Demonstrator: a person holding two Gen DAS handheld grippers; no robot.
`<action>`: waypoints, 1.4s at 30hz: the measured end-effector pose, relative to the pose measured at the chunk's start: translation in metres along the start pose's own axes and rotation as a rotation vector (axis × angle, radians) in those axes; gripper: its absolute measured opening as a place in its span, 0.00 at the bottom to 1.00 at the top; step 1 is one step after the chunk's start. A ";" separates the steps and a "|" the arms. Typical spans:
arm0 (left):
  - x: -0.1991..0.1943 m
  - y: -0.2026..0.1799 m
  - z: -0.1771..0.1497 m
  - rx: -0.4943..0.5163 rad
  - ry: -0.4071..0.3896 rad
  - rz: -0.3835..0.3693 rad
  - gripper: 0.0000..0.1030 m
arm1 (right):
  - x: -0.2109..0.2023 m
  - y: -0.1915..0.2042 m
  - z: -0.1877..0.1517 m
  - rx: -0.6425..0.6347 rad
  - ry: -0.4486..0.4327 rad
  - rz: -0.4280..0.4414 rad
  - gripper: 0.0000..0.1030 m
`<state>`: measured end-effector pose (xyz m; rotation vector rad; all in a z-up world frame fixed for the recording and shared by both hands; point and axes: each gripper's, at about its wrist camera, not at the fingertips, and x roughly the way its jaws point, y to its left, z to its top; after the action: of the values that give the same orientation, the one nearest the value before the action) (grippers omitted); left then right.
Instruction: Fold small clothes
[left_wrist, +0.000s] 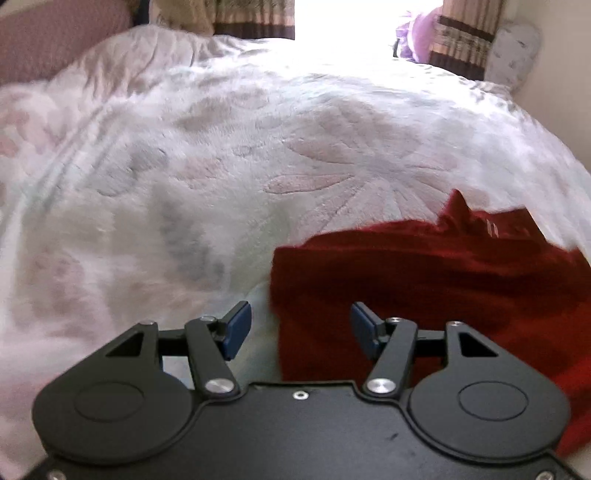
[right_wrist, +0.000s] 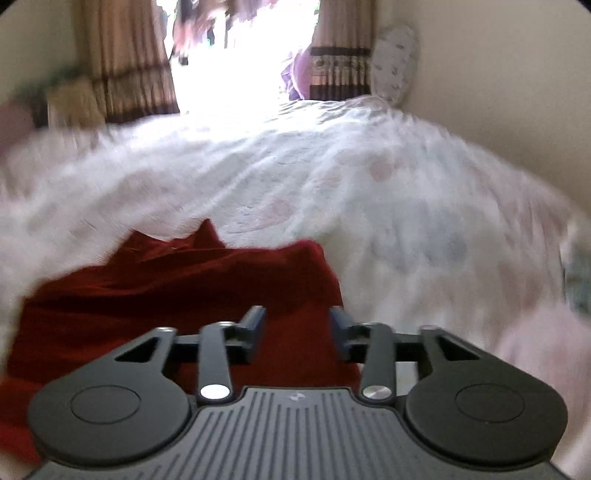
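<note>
The left gripper (left_wrist: 301, 330) has its jaws apart over the red garment's (left_wrist: 424, 280) left edge. The right gripper (right_wrist: 297, 332) has its jaws apart at the right edge, ready to grab. The cloth lies on the bed (left_wrist: 221, 147).

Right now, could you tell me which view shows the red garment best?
The left wrist view: the red garment is sharper there, with a small white mark visible. The right wrist view shows it blurred, partly behind the gripper.

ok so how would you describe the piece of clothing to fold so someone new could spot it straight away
Start from the big bed with the pale flowered blanket under the bright window. Near its close edge lies a rumpled dark red garment, just ahead of both open grippers. It is the only deep red thing on the pale bedding.
</note>
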<state>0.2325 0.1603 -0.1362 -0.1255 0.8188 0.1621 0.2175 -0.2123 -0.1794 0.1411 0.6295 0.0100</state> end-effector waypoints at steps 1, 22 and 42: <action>-0.012 0.000 -0.005 0.026 -0.004 0.003 0.59 | -0.011 -0.012 -0.009 0.057 0.015 0.009 0.59; -0.029 -0.001 -0.095 0.073 0.117 -0.009 0.60 | 0.010 -0.084 -0.072 0.644 0.184 0.097 0.17; -0.032 0.063 -0.088 -0.030 0.100 0.073 0.60 | -0.045 0.135 0.010 0.129 -0.030 0.408 0.14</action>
<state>0.1361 0.2042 -0.1753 -0.1330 0.9214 0.2382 0.1916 -0.0825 -0.1266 0.3922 0.5633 0.3605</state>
